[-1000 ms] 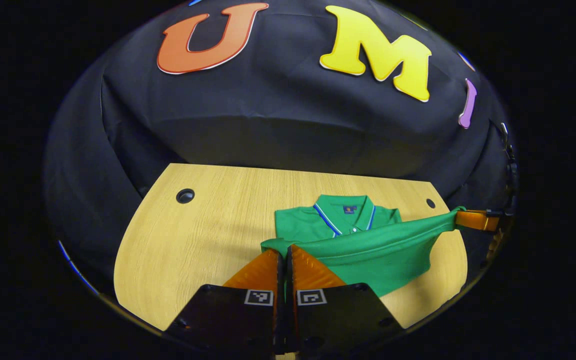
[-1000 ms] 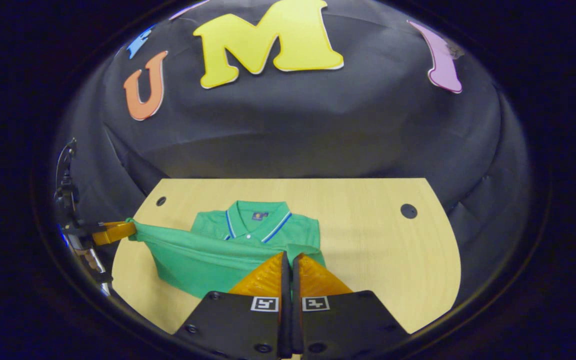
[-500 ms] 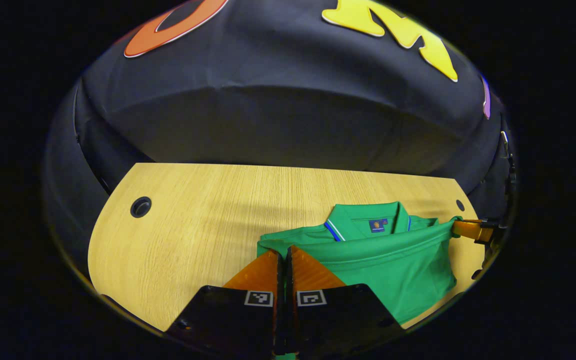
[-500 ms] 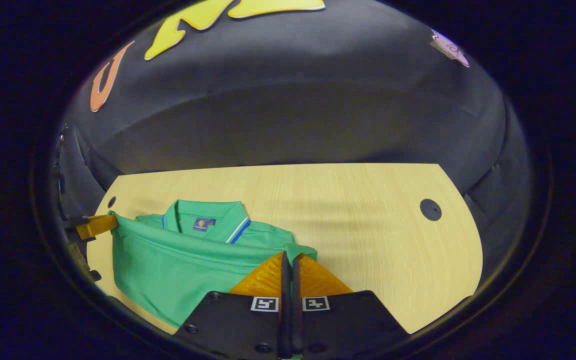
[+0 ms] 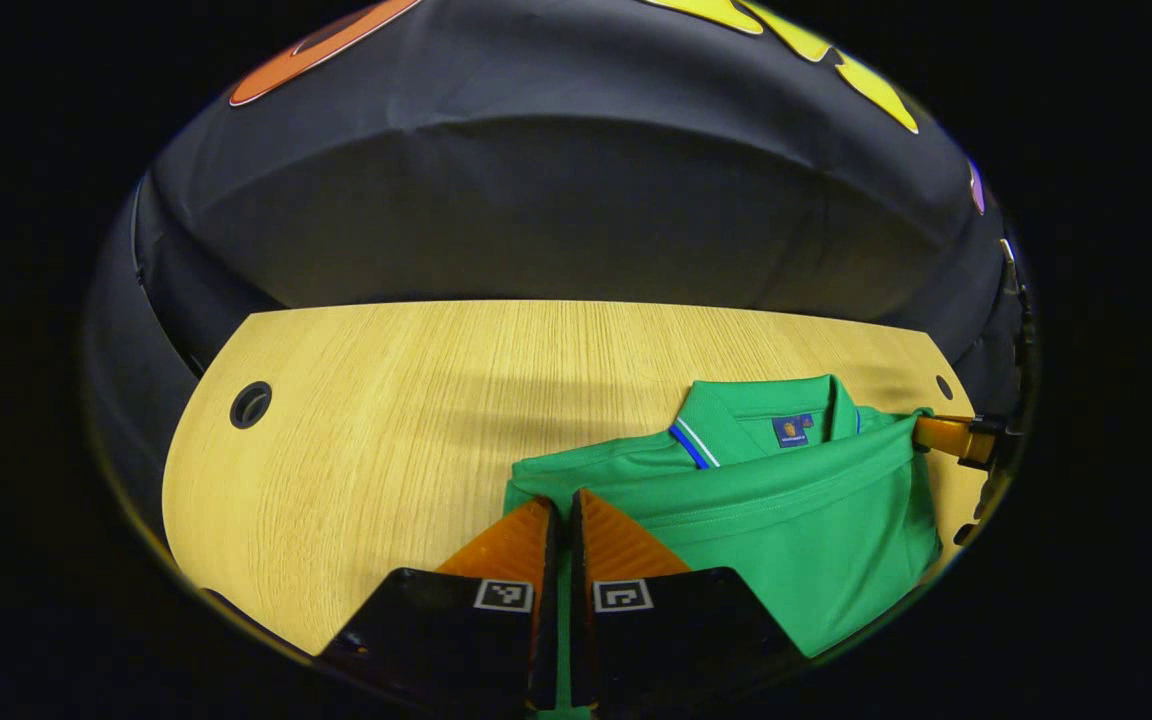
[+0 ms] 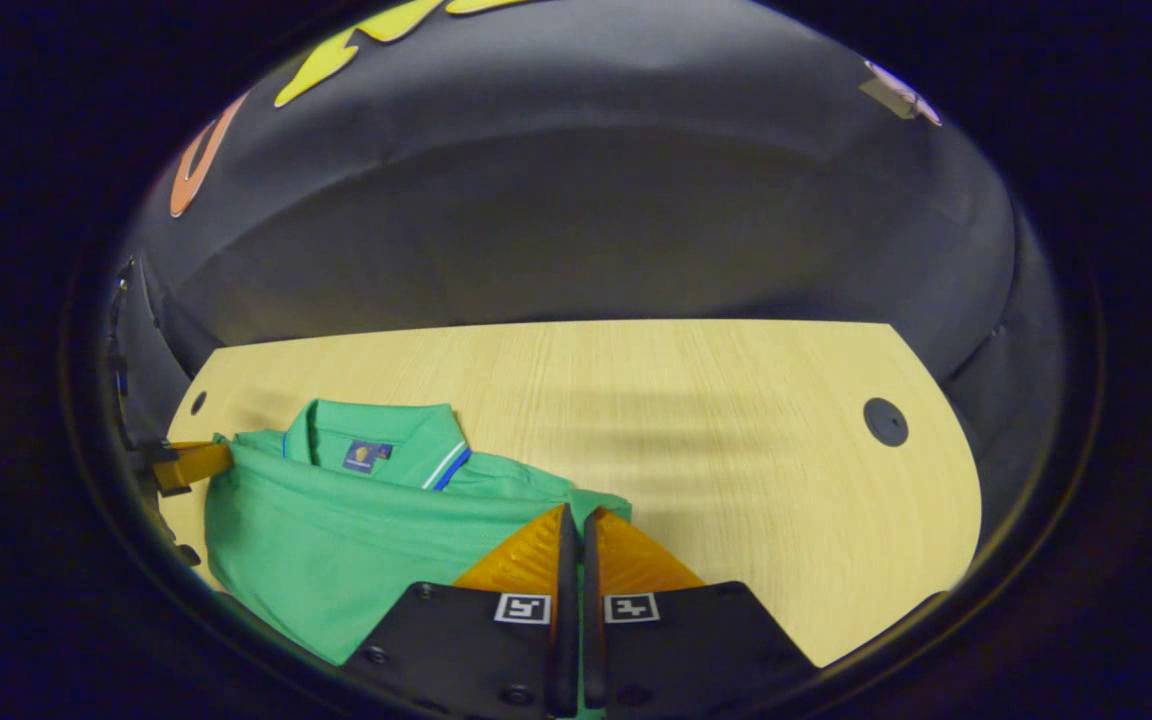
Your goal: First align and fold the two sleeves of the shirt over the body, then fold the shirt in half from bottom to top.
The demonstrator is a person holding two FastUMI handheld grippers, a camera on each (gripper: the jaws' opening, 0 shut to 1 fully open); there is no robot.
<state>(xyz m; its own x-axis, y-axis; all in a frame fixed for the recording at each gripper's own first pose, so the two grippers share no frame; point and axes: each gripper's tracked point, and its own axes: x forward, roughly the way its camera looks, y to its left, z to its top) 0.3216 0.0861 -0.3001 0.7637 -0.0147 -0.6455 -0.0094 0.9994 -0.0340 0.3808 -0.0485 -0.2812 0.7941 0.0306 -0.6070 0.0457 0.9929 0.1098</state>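
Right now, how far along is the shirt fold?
Done, it seems: no sleeve sticks out from the green shirt, so the sleeves look folded in. In hand: the left gripper and right gripper each pinch a hem corner, and the bottom edge is carried up to just below the collar. Left: lay the hem flat on the wooden table and release.

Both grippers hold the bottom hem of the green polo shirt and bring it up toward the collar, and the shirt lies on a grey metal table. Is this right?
Not quite: in the left gripper view the table is light wood, not grey metal. The rest holds: the left gripper and right gripper each pinch the hem of the green polo shirt near the collar.
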